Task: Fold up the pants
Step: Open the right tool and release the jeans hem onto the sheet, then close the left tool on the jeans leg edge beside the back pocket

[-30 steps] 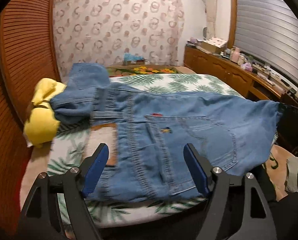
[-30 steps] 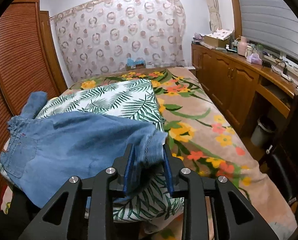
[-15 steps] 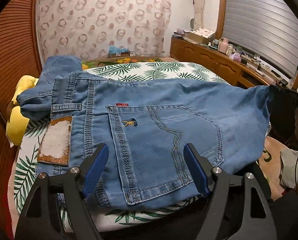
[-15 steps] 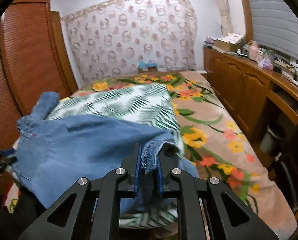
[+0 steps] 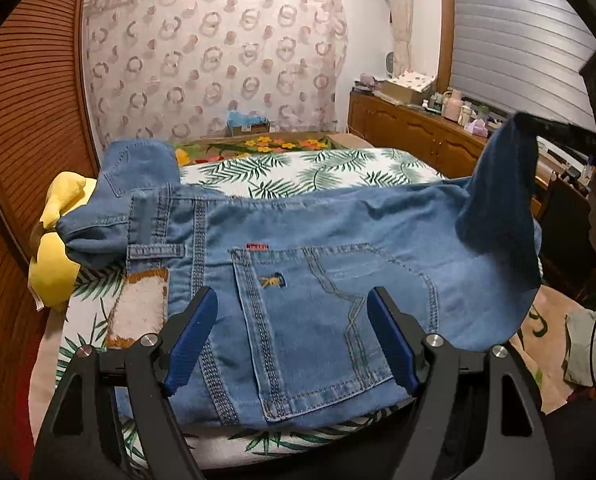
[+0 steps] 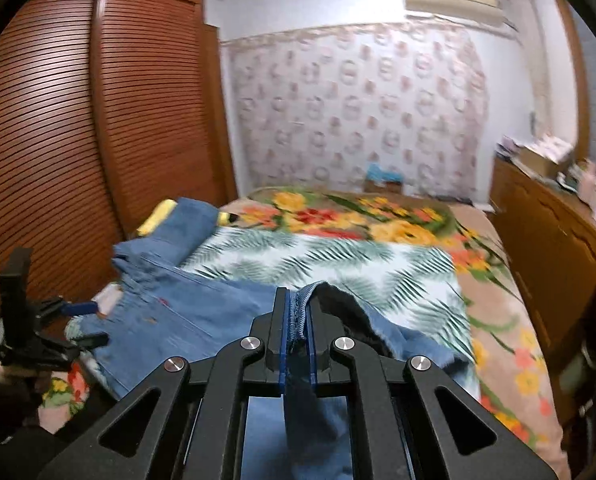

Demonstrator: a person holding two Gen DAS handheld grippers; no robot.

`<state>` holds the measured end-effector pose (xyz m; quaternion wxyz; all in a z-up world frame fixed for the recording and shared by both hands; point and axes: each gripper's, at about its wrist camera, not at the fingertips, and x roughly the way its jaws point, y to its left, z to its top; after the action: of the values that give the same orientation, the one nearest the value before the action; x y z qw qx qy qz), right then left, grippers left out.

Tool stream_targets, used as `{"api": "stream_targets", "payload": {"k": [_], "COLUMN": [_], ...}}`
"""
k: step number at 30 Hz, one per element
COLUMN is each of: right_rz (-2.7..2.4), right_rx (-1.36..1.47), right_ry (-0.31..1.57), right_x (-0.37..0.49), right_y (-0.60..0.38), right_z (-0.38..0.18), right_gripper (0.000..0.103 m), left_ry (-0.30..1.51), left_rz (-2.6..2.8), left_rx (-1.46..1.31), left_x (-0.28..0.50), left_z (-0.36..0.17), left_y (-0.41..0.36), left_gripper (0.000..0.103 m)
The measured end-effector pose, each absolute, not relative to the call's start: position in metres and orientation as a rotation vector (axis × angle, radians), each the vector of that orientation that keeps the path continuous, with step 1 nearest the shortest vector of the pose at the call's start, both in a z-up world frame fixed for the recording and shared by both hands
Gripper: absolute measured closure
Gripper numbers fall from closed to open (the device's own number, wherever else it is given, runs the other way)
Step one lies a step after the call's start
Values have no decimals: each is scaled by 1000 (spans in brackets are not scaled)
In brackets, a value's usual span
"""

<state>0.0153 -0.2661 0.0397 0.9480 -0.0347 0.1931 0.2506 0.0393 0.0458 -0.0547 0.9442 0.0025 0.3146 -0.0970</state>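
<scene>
Jeans [image 5: 318, 280] lay across the bed [image 5: 298, 168]; right hand-held gripper [image 6: 296, 332] pinched the leg hem, lifted for folding over, while left hand-held gripper [image 5: 293, 336] hovered wide open above the back pocket [image 5: 322, 320]

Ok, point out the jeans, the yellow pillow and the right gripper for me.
jeans [image 5: 330, 300]: left wrist view, on the back pocket.
yellow pillow [image 5: 53, 276]: left wrist view, on its bulging side.
right gripper [image 6: 296, 312]: right wrist view, between the fingertips clamping the hem.
</scene>
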Motion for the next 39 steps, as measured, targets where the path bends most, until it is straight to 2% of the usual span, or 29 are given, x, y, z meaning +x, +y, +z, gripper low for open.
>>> {"api": "stream_targets", "payload": {"k": [8,15,17,20,22,34,39], "right_rz": [715,813,826,797,780,567,529], "right_rx": [-58,-93,-89,-114,-136,-206,-190], "right_ry": [367,459,494,502,506,573,624], "right_x": [27,40,50,63,63,54,68], "right_y": [-217,-195,-197,-195,-200,-198,-201], "right_z": [62,39,39,42,43,6,-7], "right_gripper": [96,96,93,80,62,59,59], "left_ry": [642,648,652,655,655,677,701], "left_rz": [-191,-173,-172,-170,-175,-228,-286], "left_rx": [-13,-33,-39,-43,-44,-13,10], "left_x": [40,38,39,40,41,57,76], "left_z": [-55,-59,-60,-62,-62,-71,-76], "left_y": [50,60,62,61,59,42,28], "left_gripper": [25,25,25,25,25,25,39]}}
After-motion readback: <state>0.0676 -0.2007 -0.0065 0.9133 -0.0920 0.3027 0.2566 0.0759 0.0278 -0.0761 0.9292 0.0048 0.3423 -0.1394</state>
